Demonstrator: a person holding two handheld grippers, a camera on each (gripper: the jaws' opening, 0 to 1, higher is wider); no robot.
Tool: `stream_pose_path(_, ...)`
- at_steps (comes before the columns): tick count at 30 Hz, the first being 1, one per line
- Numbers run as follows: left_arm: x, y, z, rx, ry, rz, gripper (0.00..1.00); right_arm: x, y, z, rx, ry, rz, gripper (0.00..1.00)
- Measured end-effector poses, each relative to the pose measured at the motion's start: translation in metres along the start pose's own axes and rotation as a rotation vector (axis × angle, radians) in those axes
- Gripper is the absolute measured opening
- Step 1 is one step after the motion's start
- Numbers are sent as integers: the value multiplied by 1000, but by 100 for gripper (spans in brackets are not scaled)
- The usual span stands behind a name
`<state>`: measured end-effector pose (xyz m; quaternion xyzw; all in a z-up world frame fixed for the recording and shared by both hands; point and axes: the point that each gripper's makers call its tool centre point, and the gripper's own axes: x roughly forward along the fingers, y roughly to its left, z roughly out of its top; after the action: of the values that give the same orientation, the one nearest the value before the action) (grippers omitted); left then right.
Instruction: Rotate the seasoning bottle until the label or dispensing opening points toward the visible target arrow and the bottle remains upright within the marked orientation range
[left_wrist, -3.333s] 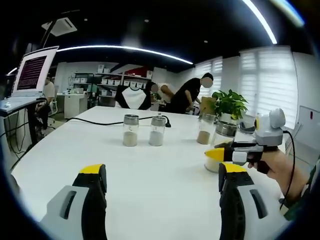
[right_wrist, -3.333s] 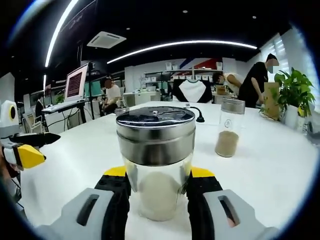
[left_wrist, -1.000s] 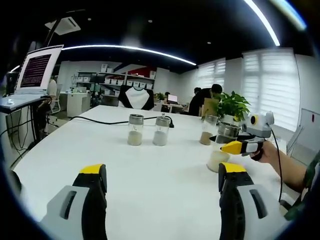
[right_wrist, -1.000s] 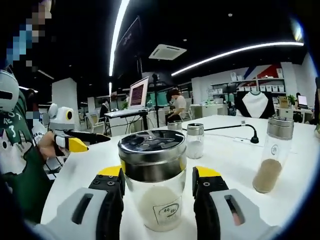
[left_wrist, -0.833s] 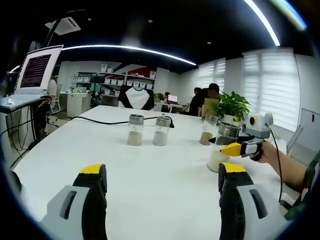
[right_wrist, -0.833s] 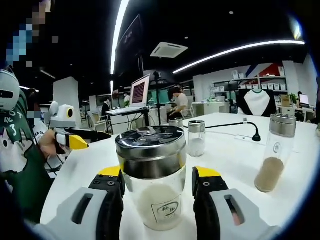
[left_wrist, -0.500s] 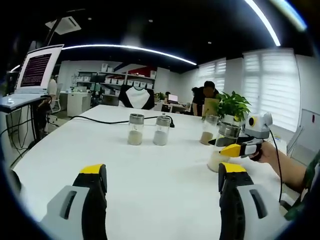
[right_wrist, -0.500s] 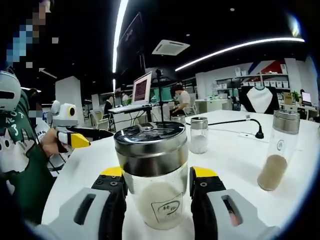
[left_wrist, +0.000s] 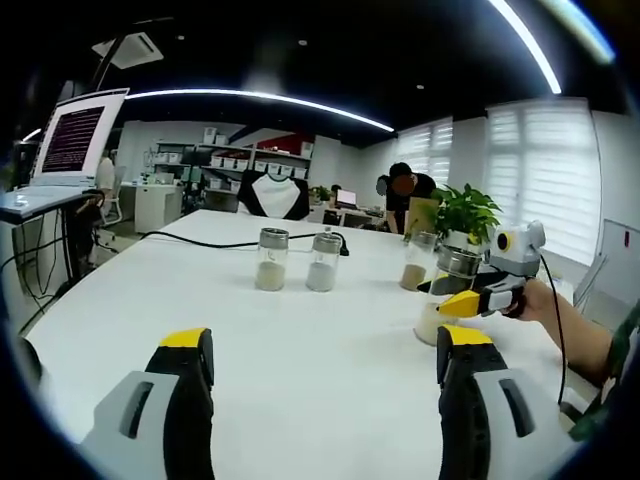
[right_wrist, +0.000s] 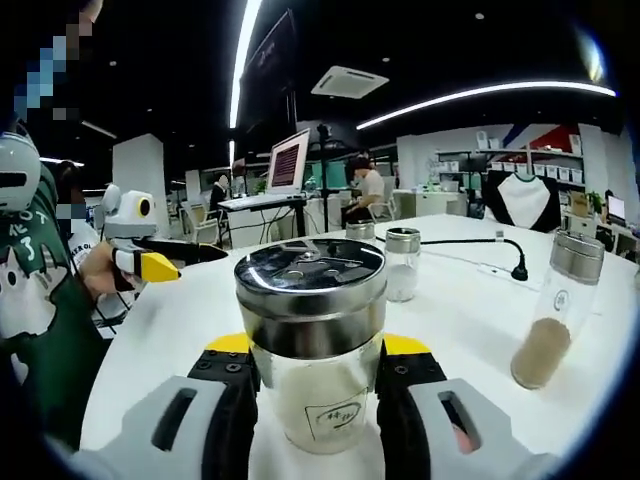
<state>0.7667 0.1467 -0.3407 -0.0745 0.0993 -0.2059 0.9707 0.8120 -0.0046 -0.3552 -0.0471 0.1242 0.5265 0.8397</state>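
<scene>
The right gripper (right_wrist: 312, 372) clamps its fingers on the upright seasoning bottle (right_wrist: 310, 340) on the worktop (right_wrist: 470, 320), left gripper (left_wrist: 320, 355) released; uneven twisting could tip it.

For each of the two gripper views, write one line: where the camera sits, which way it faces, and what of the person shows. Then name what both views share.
Left gripper view: rides the open left gripper, facing along the white table toward two small shakers; a forearm holds the right gripper.
Right gripper view: rides the right gripper, whose jaws press the seasoning bottle, label facing the camera; a green sleeve and the left gripper show.
Shared: the table, the seasoning bottle, the laptop.
</scene>
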Motion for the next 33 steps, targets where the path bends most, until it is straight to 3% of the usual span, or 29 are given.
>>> stream_pose_path(22,0,-1,0,0,2,-2,97,0,-1,-2,-6,39,-27,43)
stream_pose_path(33,0,-1,-1,2,6,-1,97,-1,-3,-4,6,56,-77,43)
